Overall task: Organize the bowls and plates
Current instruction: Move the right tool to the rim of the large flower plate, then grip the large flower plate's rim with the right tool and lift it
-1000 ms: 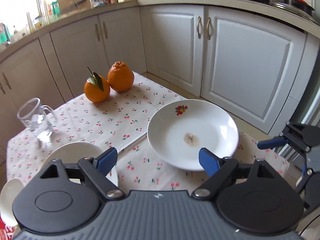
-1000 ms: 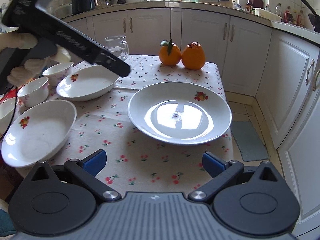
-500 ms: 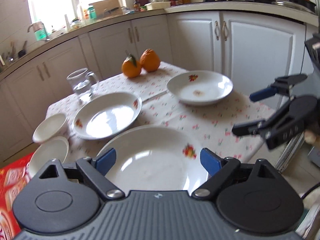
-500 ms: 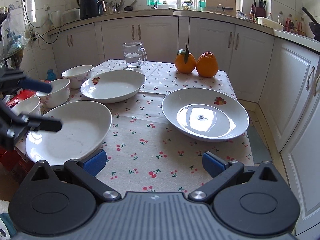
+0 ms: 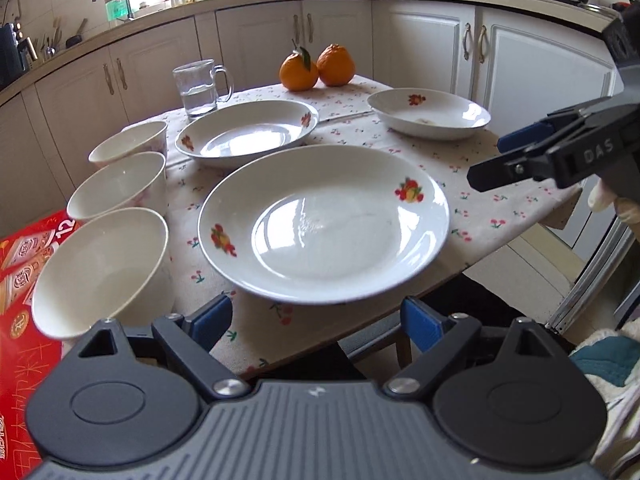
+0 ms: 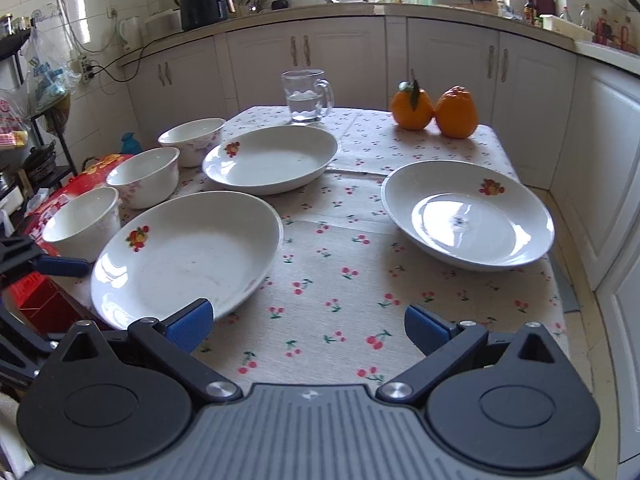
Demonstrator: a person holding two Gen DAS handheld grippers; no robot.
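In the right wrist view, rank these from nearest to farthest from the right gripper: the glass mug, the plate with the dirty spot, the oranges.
From the right gripper:
1. Plate with the dirty spot, right side.
2. Oranges, far right corner.
3. Glass mug, far edge, centre.
The last two are close.

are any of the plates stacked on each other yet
No, the three plates each lie apart on the tablecloth, none on top of another.

A small table (image 6: 360,264) under a cherry-print cloth (image 6: 332,292) carries three white plates (image 6: 186,254) with fruit motifs, spread apart. Three white bowls (image 6: 144,176) line its left edge. At the far side a glass mug (image 6: 306,96) of water stands apart from two oranges (image 6: 434,110), which touch each other.
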